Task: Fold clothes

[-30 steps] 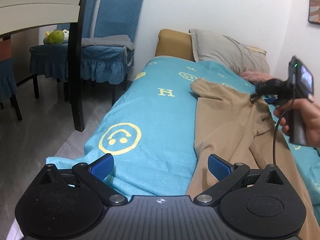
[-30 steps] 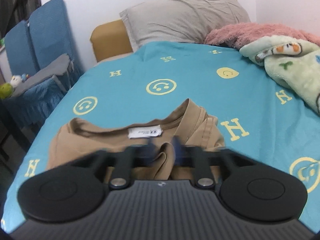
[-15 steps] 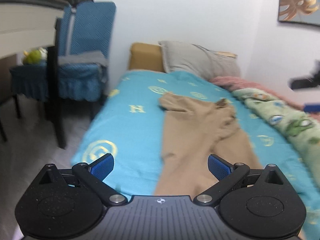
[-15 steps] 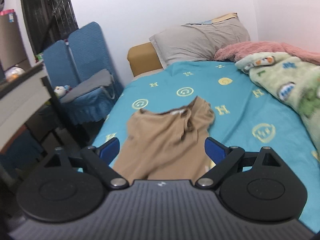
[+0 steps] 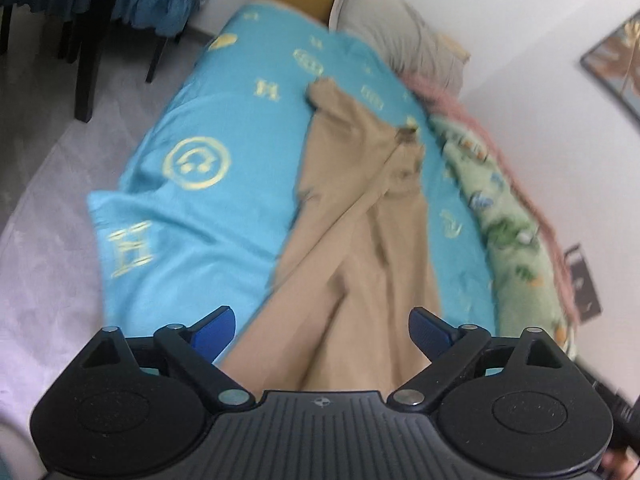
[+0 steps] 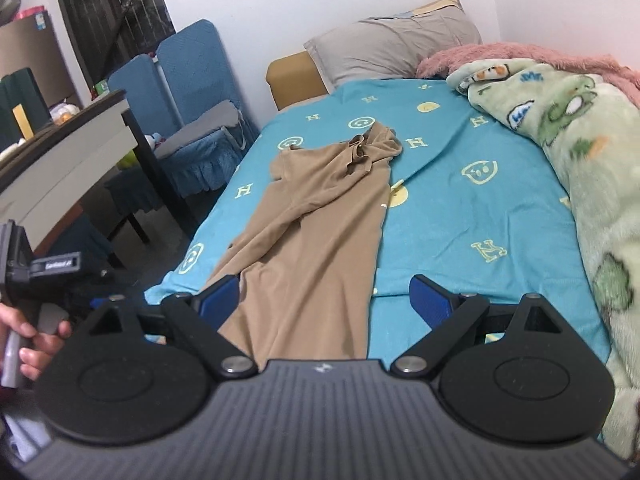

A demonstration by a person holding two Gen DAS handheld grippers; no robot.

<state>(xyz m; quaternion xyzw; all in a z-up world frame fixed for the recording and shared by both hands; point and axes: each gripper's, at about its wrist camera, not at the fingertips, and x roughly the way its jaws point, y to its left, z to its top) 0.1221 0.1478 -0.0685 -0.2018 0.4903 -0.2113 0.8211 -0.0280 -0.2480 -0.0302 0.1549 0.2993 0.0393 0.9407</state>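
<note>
tan long-sleeved shirt (image 6: 320,216) lies lengthwise on the turquoise bedsheet (image 6: 460,208), collar end toward the grey pillow (image 6: 396,48), hem end toward the foot of the bed and running under the lower edge of both views; one sleeve is folded across the body, forming a diagonal ridge; the collar area is bunched. left gripper (image 5: 322,330): fingers spread wide, blue pads (image 5: 214,330) clear of the fabric, nothing held; the shirt (image 5: 360,240) fills the gap between them from above; this view is tilted and motion-blurred. right gripper (image 6: 326,300): fingers likewise apart, nothing held; left pad (image 6: 220,300) overlaps the shirt edge in the view, contact cannot be told; right pad sits over bare sheet. left hand (image 6: 30,340) grips a handle at the left border of the right wrist view. green cartoon-print blanket (image 6: 592,168) lies along the right side of the bed, with a pink fleece blanket (image 6: 520,54) behind it beside the pillow. blue-covered chairs (image 6: 192,92) and a dark-legged table (image 6: 80,152) stand left of the bed.
</note>
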